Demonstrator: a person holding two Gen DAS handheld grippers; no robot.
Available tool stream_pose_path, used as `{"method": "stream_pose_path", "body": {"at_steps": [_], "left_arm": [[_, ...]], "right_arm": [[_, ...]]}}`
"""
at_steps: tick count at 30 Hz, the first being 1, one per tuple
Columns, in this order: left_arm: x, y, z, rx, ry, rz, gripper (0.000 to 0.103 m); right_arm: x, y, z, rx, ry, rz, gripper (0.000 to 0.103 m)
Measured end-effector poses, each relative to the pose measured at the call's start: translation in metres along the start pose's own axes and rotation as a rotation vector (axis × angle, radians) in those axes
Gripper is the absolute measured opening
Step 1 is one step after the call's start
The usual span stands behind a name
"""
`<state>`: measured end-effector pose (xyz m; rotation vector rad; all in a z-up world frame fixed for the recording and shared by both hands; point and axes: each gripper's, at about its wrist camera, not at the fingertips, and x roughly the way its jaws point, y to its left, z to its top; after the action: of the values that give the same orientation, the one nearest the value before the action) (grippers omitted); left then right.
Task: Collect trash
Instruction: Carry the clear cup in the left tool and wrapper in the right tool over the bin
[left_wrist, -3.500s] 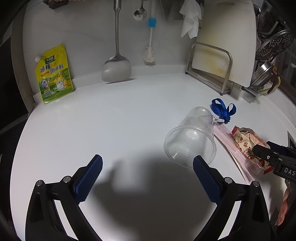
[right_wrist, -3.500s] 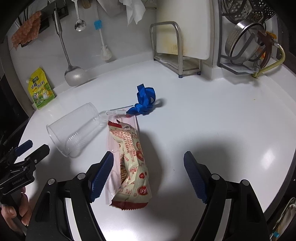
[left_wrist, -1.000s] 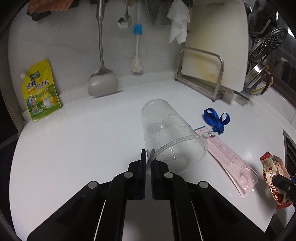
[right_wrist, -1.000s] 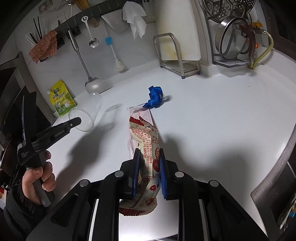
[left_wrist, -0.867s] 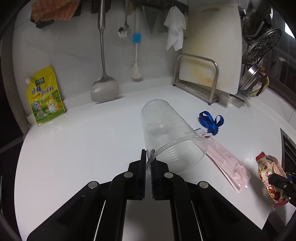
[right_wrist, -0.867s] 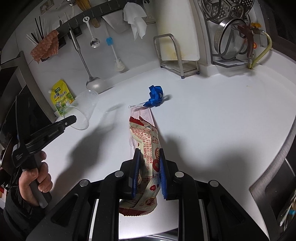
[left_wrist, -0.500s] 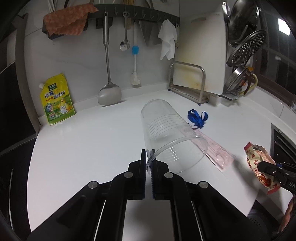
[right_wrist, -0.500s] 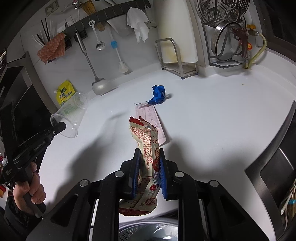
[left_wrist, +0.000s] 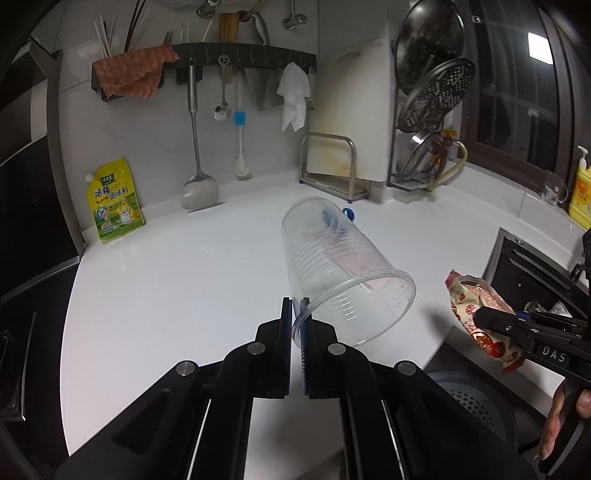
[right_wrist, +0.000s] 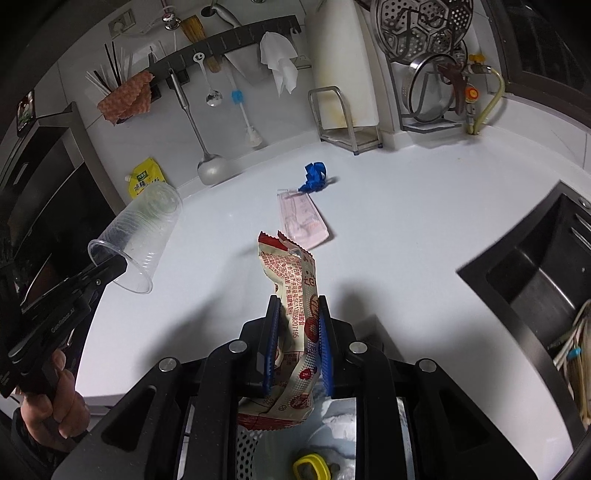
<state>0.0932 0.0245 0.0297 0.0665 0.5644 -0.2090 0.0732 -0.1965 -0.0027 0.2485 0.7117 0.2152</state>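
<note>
My left gripper (left_wrist: 297, 314) is shut on the rim of a clear plastic cup (left_wrist: 340, 273) and holds it in the air above the white counter; the cup also shows in the right wrist view (right_wrist: 136, 240). My right gripper (right_wrist: 295, 321) is shut on a red and cream snack wrapper (right_wrist: 291, 288), which hangs above a perforated grey bin (right_wrist: 251, 454) at the counter's front edge. The wrapper also shows in the left wrist view (left_wrist: 476, 306), beside the bin (left_wrist: 476, 402). A pink flat packet (right_wrist: 303, 218) and a blue ribbon (right_wrist: 314, 177) lie on the counter.
A yellow seasoning pouch (left_wrist: 112, 201) leans on the back wall. A spatula (left_wrist: 197, 184), a spoon, a brush and cloths hang from a rail. A cutting board in a rack (left_wrist: 332, 162) and a dish rack (left_wrist: 428, 125) stand at the back right. A dark sink (right_wrist: 535, 273) is at the right.
Both grippers have pulled back from the counter toward its front edge with their loads. The bin has come into view under the snack wrapper.
</note>
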Motion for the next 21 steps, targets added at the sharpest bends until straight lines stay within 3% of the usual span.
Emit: {"method": "stream_pose_path", "body": {"at_steps": [21], "left_arm": [[-0.054,-0.066,-0.087,0.01,0.058,-0.101,0.005]], "right_arm": [[-0.065,-0.013,-0.1,0.061,0.024,-0.038,0.019]]}}
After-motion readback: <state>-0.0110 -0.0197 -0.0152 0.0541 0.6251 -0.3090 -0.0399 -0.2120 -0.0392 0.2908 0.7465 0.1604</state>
